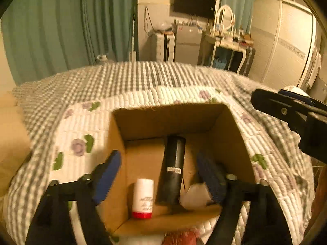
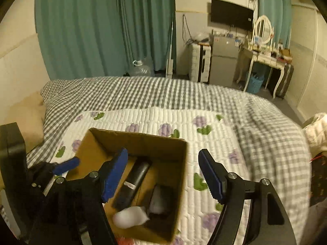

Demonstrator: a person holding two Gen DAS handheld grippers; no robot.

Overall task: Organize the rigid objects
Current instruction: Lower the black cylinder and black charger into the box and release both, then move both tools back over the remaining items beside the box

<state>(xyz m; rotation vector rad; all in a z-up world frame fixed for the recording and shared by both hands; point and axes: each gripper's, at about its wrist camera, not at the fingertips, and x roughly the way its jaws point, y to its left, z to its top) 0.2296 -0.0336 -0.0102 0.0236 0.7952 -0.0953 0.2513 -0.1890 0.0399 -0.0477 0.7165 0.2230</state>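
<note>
An open cardboard box (image 1: 229, 143) sits on the bed's quilt. Inside lie a long black cylinder (image 1: 172, 169), a white bottle with a red cap (image 1: 143, 199) and a pale flat item (image 1: 196, 196). My left gripper (image 1: 159, 175) is open and empty, just above the box opening. My right gripper (image 2: 165, 175) is open and empty, over the box's right wall (image 2: 179, 183). In the right wrist view the black cylinder (image 2: 134, 181) and the blurred white bottle (image 2: 130, 216) show inside. The right gripper also shows at the left wrist view's right edge (image 1: 286, 110).
The bed carries a floral white quilt (image 2: 163, 120) over a grey checked blanket (image 2: 132, 94). Green curtains (image 2: 102, 26), a small fridge (image 2: 222, 61) and a dressing table (image 2: 265, 57) stand beyond. A reddish item (image 1: 181, 237) lies by the box's near edge.
</note>
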